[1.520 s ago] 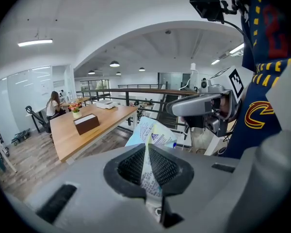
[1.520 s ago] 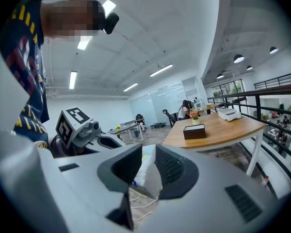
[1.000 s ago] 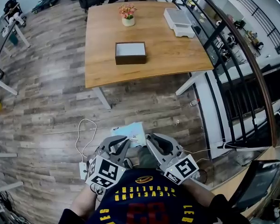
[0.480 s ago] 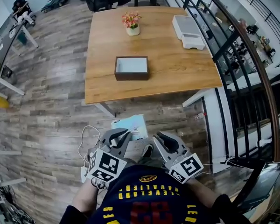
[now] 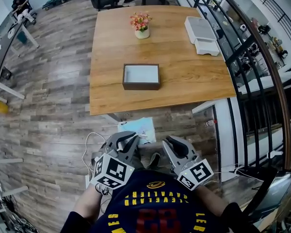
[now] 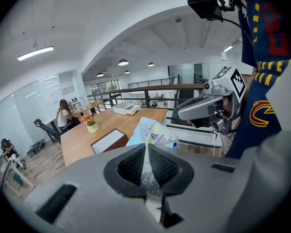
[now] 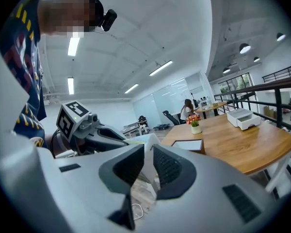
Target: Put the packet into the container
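Jutting forward from the left gripper [image 5: 130, 140], the packet [image 5: 137, 128] hangs over the floor [image 5: 53, 106], just short of the table's [image 5: 194, 76] near edge. Its long axis runs away from the person toward the container [image 5: 141, 86]. The left jaws are clenched on its crimped rear seam, which stands on edge between the pads [image 6: 131, 166], and the pale blue body fans out beyond. The right gripper [image 5: 169, 141], just beside it, has its jaws partly apart. They have just been closing and grasp nothing, and the packet's corner shows only beyond their gap. The container, dark-walled and open-topped, sits near the table's front edge, straight ahead of the packet, with bare wood all round. A flowerpot [image 5: 142, 32] stands farther back and a white tray [image 5: 203, 33] lies toward the far right corner. A railing [image 5: 252, 57] runs close along the table's right side, while the left side gives onto open floor.
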